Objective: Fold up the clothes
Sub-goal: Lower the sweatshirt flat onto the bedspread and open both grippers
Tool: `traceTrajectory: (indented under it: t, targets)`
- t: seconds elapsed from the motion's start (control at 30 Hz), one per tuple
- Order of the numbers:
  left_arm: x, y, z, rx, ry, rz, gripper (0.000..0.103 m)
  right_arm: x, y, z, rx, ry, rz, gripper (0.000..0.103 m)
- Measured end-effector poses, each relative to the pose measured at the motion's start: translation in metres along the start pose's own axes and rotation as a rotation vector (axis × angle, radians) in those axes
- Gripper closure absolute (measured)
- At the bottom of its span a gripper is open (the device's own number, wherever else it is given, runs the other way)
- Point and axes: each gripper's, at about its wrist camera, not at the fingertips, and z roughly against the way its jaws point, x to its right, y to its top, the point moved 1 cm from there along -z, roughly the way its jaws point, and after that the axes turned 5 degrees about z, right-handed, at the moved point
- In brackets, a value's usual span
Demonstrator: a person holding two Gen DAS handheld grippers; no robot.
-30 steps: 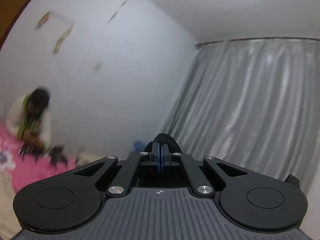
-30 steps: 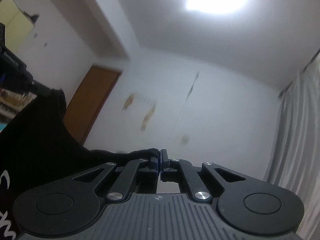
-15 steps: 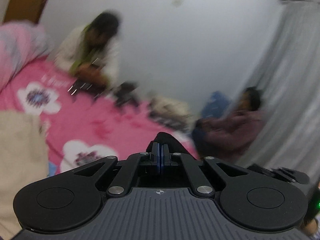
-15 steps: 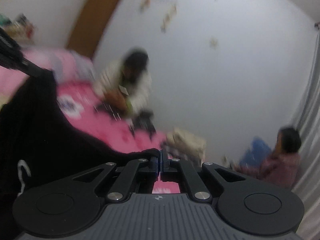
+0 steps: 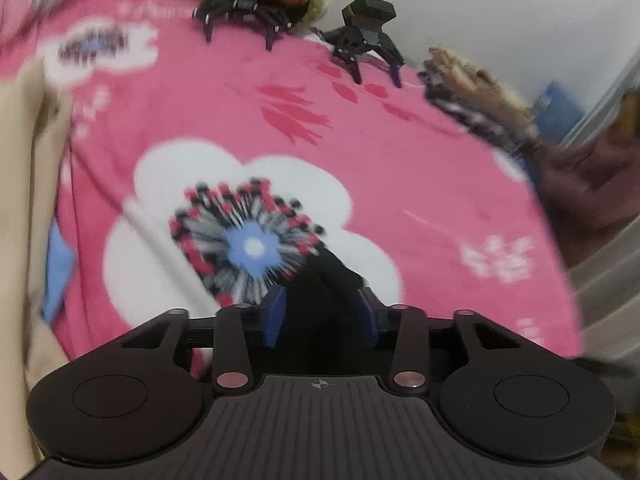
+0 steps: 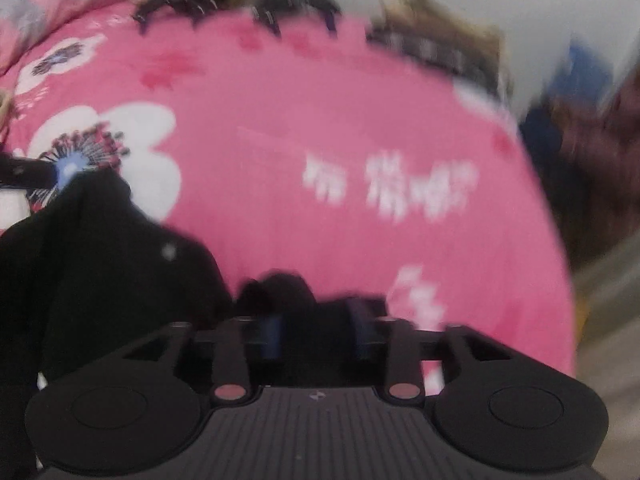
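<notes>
The black garment (image 6: 100, 260) hangs in a bunch at the left of the right wrist view, over the pink flowered bedsheet (image 6: 320, 120). A fold of it lies between the blue pads of my right gripper (image 6: 316, 334), whose jaws are opening and stand well apart. In the left wrist view another corner of the black garment (image 5: 324, 280) sits loosely between the blue pads (image 5: 274, 316) of my left gripper (image 5: 320, 316), whose jaws are also opening. Both grippers point down at the bed. The pictures are blurred by motion.
The bedsheet (image 5: 400, 168) fills both views. At its far edge stand two spare black grippers (image 5: 366, 40), with a person's hands behind them. A pile of clothes (image 5: 472, 92) lies far right, beige cloth (image 5: 24, 200) at left, and a seated person (image 5: 592, 168) at right.
Both grippers have swung down from the wall and ceiling to the pink bed. Their jaws, pinched shut on the black garment before, now stand apart.
</notes>
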Motion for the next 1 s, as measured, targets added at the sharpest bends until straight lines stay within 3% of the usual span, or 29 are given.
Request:
traceTrajectory:
  t: [0.03, 0.1, 0.17, 0.23, 0.3, 0.43, 0.5, 0.63, 0.73, 0.77, 0.8, 0.83, 0.87, 0.93, 1.0]
  targets:
    - [-0.008, -0.001, 0.015, 0.006, -0.020, 0.030, 0.054, 0.007, -0.003, 0.003, 0.006, 0.016, -0.043, 0.058]
    - [-0.026, -0.003, 0.045, 0.019, -0.057, 0.088, 0.039, 0.021, -0.007, 0.009, 0.015, 0.044, -0.127, 0.044]
    - [-0.038, -0.007, 0.070, -0.005, -0.048, 0.053, 0.038, 0.032, -0.007, 0.021, 0.038, 0.025, -0.169, 0.038]
    - [-0.048, -0.019, 0.096, -0.042, -0.014, -0.010, 0.038, 0.030, -0.004, 0.037, 0.077, -0.062, -0.100, 0.035]
    - [-0.055, -0.046, 0.123, -0.047, 0.024, -0.134, 0.038, 0.022, -0.006, 0.051, 0.119, -0.119, -0.013, 0.026]
    - [-0.035, -0.116, 0.145, -0.045, 0.072, -0.508, 0.038, 0.016, -0.015, 0.069, 0.169, -0.044, 0.002, 0.021]
    - [-0.025, -0.149, 0.148, -0.057, 0.075, -0.643, 0.038, 0.014, -0.012, 0.058, 0.152, 0.001, 0.010, 0.007]
    - [-0.020, -0.177, 0.145, -0.103, -0.032, -0.568, 0.038, 0.014, 0.001, 0.020, 0.047, -0.073, 0.023, 0.006]
    - [-0.015, -0.180, 0.142, -0.119, -0.079, -0.536, 0.038, 0.028, 0.006, -0.002, -0.049, -0.081, -0.099, 0.006]
    - [-0.014, -0.180, 0.140, -0.135, -0.081, -0.529, 0.038, 0.032, 0.006, -0.007, -0.078, -0.034, -0.148, 0.006]
    - [-0.013, -0.181, 0.142, -0.141, -0.084, -0.525, 0.038, 0.037, 0.005, -0.011, -0.104, 0.069, -0.205, 0.006]
    - [-0.012, -0.182, 0.143, -0.132, -0.084, -0.528, 0.038, 0.043, 0.005, -0.013, -0.112, 0.150, -0.257, 0.006]
    - [-0.011, -0.184, 0.145, -0.112, -0.071, -0.545, 0.038, 0.047, 0.004, -0.010, -0.096, 0.173, -0.308, 0.006]
    - [-0.010, -0.192, 0.148, -0.079, -0.044, -0.593, 0.038, 0.057, 0.001, 0.000, -0.066, 0.135, -0.417, 0.006]
    - [-0.011, -0.201, 0.145, -0.101, -0.046, -0.598, 0.039, 0.060, -0.001, 0.020, -0.040, 0.119, -0.452, 0.006]
